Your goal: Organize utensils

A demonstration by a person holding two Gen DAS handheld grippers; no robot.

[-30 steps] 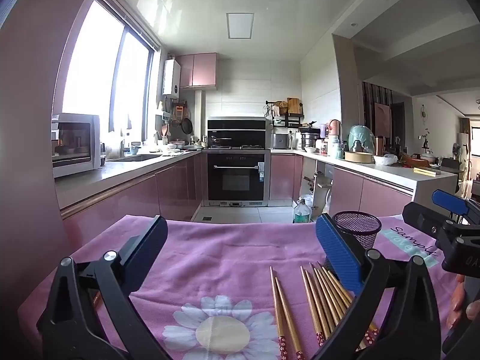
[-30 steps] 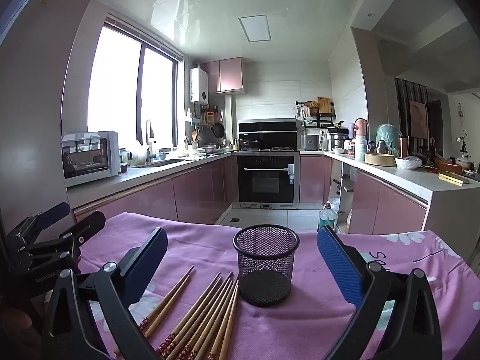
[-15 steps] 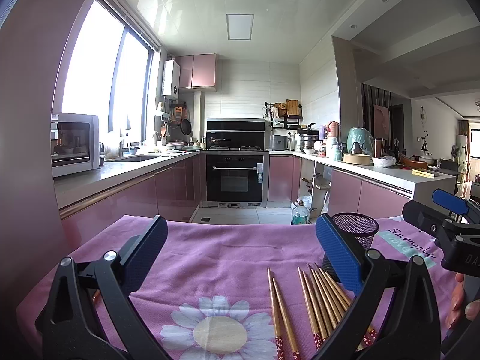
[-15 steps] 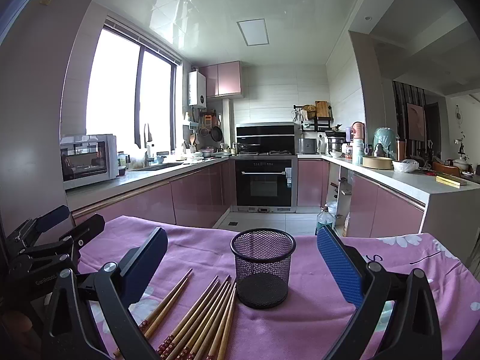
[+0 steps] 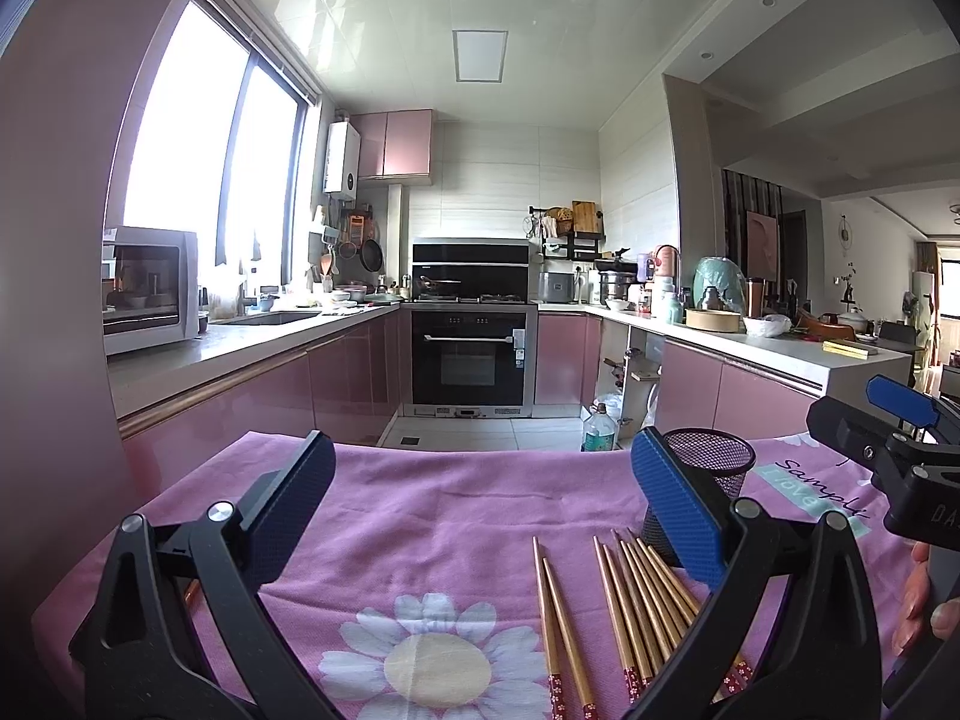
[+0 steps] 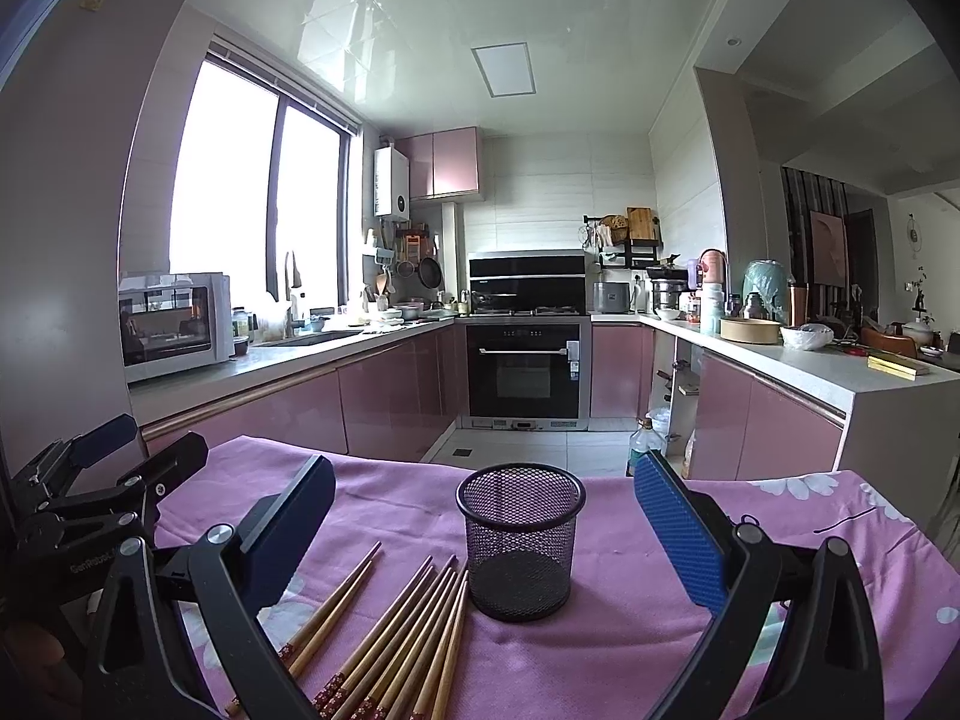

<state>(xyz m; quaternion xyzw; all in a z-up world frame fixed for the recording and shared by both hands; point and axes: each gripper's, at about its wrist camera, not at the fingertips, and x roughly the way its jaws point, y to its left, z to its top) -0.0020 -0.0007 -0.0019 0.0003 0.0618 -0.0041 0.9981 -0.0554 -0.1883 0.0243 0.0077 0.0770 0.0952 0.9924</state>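
Several wooden chopsticks (image 6: 396,630) with red patterned ends lie side by side on the pink flowered cloth, just left of an empty black mesh cup (image 6: 519,540). My right gripper (image 6: 480,528) hovers open above the cloth, with the cup between its blue pads and nothing held. In the left wrist view the chopsticks (image 5: 630,594) lie low right, partly behind the right finger, and the mesh cup (image 5: 708,480) stands behind it. My left gripper (image 5: 480,510) is open and empty over bare cloth. Each gripper shows at the edge of the other's view.
The cloth-covered table (image 5: 450,498) ends at a far edge facing the kitchen floor. A plastic bottle (image 6: 642,441) stands on the floor beyond it. Pink cabinets, an oven (image 6: 522,369) and a microwave (image 6: 174,324) line the kitchen. A hand (image 5: 918,606) holds the right gripper.
Both cameras have tilted slightly, so the table scene sits a touch lower in view. Chopsticks and cup have not moved; both grippers stay open.
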